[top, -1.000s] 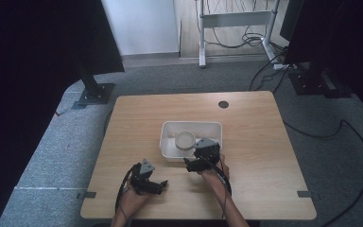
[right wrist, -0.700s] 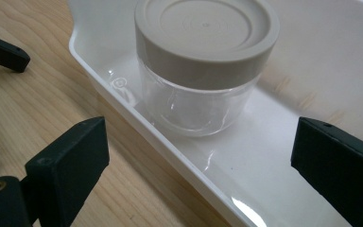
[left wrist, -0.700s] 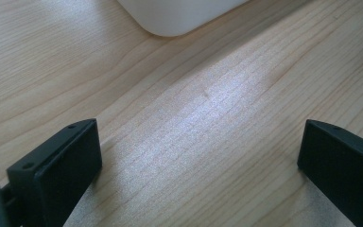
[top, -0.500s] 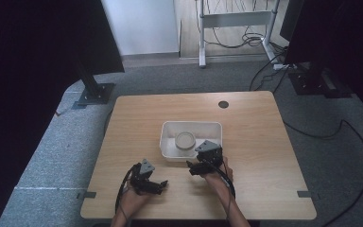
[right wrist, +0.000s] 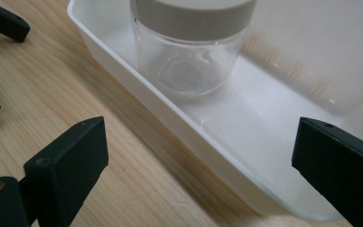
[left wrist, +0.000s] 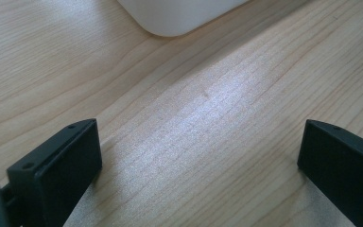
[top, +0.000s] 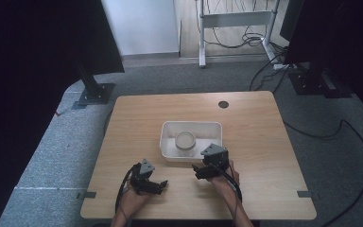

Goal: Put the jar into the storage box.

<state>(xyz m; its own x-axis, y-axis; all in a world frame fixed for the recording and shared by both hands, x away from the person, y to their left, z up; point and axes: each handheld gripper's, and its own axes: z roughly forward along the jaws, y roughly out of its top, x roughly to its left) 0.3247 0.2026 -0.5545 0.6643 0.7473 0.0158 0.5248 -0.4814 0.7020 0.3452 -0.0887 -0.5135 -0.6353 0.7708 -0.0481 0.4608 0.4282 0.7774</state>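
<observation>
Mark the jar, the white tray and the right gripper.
jar (right wrist: 189, 61), right gripper view, on its glass wall.
white tray (top: 168, 142), high view, on its left rim.
right gripper (top: 199, 171), high view, between its fingertips.

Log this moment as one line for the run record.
left gripper: open, on table | right gripper: open, near tray | jar: upright in tray, lid on

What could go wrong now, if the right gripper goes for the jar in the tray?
1. The right gripper sits low outside the white tray; moving straight ahead, its jaws may hit the near wall and push the tray.
2. The glass jar looks smooth, so it might slip or tip if grasped off-centre.
</observation>
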